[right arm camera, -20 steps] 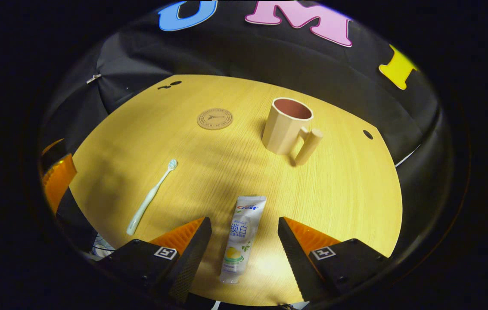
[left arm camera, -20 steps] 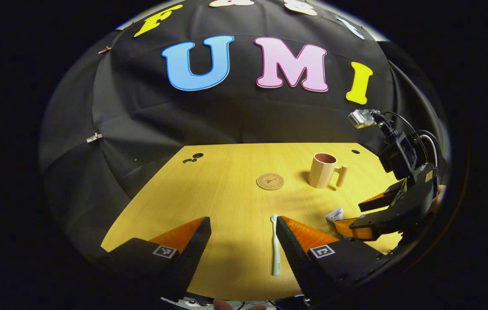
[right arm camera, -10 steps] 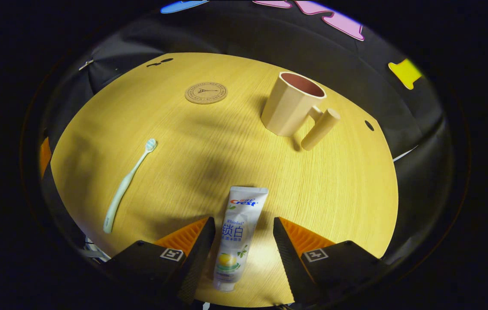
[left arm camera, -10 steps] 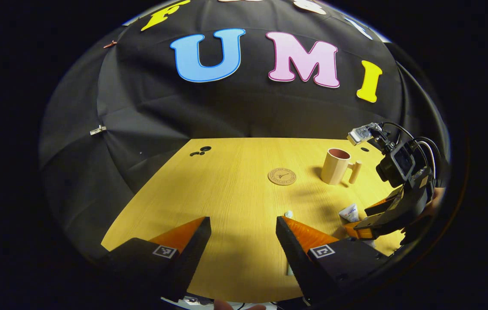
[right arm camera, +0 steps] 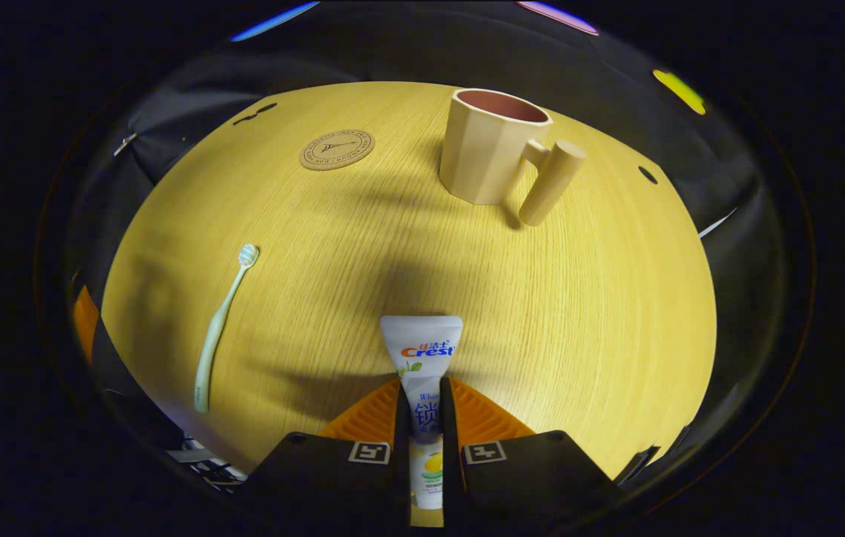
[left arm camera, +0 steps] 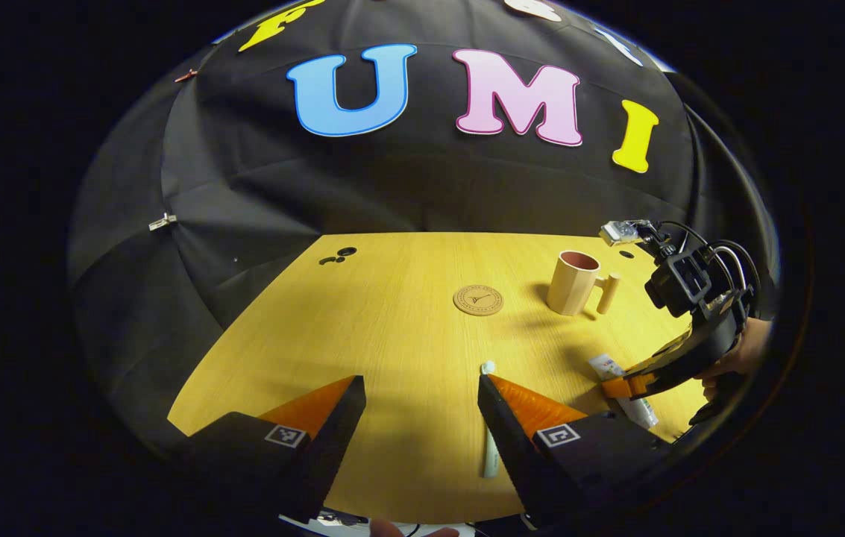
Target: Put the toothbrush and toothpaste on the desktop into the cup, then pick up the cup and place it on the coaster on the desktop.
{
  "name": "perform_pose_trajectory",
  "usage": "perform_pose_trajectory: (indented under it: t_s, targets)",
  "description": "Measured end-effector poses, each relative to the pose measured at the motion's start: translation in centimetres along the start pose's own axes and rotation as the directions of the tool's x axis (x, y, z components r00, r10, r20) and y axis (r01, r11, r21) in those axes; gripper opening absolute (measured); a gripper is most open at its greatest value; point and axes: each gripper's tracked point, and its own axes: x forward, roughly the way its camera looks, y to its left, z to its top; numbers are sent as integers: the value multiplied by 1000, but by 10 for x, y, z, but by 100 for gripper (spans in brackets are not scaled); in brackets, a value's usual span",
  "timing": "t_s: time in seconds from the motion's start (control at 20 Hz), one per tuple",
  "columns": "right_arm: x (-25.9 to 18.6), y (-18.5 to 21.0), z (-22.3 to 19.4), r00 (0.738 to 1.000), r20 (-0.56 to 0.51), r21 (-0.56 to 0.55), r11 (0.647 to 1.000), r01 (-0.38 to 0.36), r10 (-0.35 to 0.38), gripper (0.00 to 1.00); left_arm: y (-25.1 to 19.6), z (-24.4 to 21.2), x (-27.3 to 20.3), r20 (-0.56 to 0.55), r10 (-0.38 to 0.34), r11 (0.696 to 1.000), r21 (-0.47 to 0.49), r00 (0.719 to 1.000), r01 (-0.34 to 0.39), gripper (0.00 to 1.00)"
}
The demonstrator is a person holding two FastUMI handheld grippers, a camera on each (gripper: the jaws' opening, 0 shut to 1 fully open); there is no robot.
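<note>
My right gripper (right arm camera: 420,406) is shut on the white toothpaste tube (right arm camera: 422,350), which lies on the wooden desktop (right arm camera: 556,313) with its flat end pointing away. The pale toothbrush (right arm camera: 222,328) lies to the left, apart from both. Farther back stand the beige cup (right arm camera: 485,153), its handle to the right, and the round cork coaster (right arm camera: 336,150). In the left gripper view my left gripper (left arm camera: 420,406) is open above the near desk edge, the toothbrush (left arm camera: 488,418) beside its right finger. That view also has the right gripper (left arm camera: 646,373) on the toothpaste (left arm camera: 620,384), the cup (left arm camera: 571,282) and coaster (left arm camera: 478,300).
A hand (left arm camera: 735,362) holds the right gripper at the desk's right side. Small dark holes (left arm camera: 338,256) mark the desktop's far left corner, and another hole (right arm camera: 646,174) lies at the far right. Black cloth surrounds the desk.
My right gripper came down and forward and shut its fingers on the toothpaste tube. The left gripper drifted slightly sideways, staying open.
</note>
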Motion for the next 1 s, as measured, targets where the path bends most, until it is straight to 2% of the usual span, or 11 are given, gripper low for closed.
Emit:
perform_pose_trajectory:
  t_s: [0.2,0.55,0.8,1.0]
  targets:
    - [-4,-1,-3,993,11,114,986,-117,117,17,-21,-2,5,-26,-33,999,-5,999,33,94]
    - [-34,-25,7,975,171,123,979,-165,143,17,-60,-16,39,-134,-97,995,-44,986,92,92]
    - [-46,-48,0,969,192,129,975,-183,157,17,-78,-39,62,-246,-100,995,-34,964,94,87]
    - [-51,-60,-3,965,191,107,974,-200,178,17,-78,-60,72,-327,-61,997,23,943,72,83]
